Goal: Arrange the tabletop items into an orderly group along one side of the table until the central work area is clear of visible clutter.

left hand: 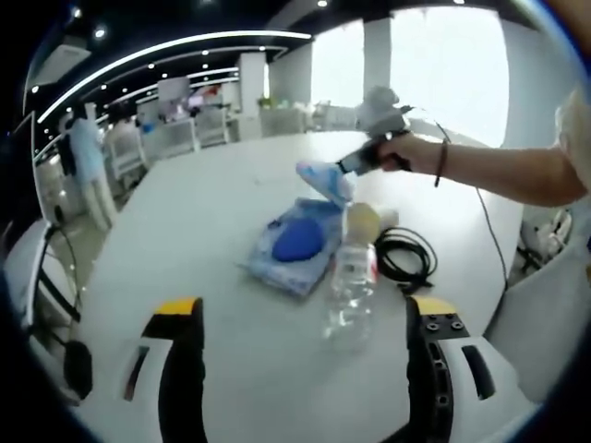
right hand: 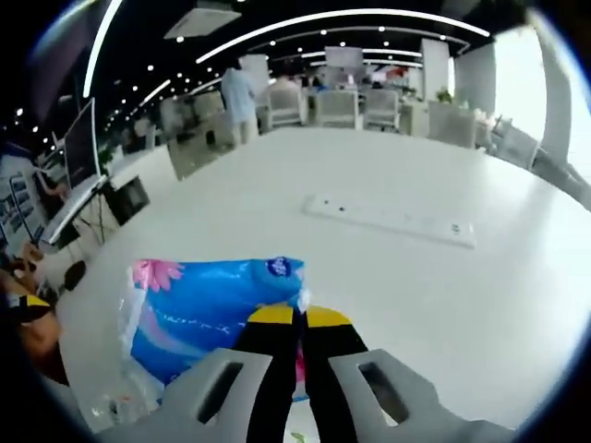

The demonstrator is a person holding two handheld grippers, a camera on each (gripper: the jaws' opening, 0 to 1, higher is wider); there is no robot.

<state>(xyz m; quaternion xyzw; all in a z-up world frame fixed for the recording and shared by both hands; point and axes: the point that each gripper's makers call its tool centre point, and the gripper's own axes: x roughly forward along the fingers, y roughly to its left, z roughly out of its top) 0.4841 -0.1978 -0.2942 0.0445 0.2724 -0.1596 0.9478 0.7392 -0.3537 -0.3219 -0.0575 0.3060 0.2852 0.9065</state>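
Blue tissue pack (right hand: pixel 208 314), pink flower print

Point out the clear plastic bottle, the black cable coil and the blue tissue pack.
clear plastic bottle (left hand: pixel 351 286), left gripper view, on its transparent body.
black cable coil (left hand: pixel 406 256), left gripper view, on the loop's near strand.
blue tissue pack (right hand: pixel 208 309), right gripper view, on its blue front.

Left tool (left hand: pixel 305 323) with black yellow-tipped jaws, white screwed mounts, right tool (right hand: pixel 297 318) likewise, dark wristband (left hand: pixel 442 162)
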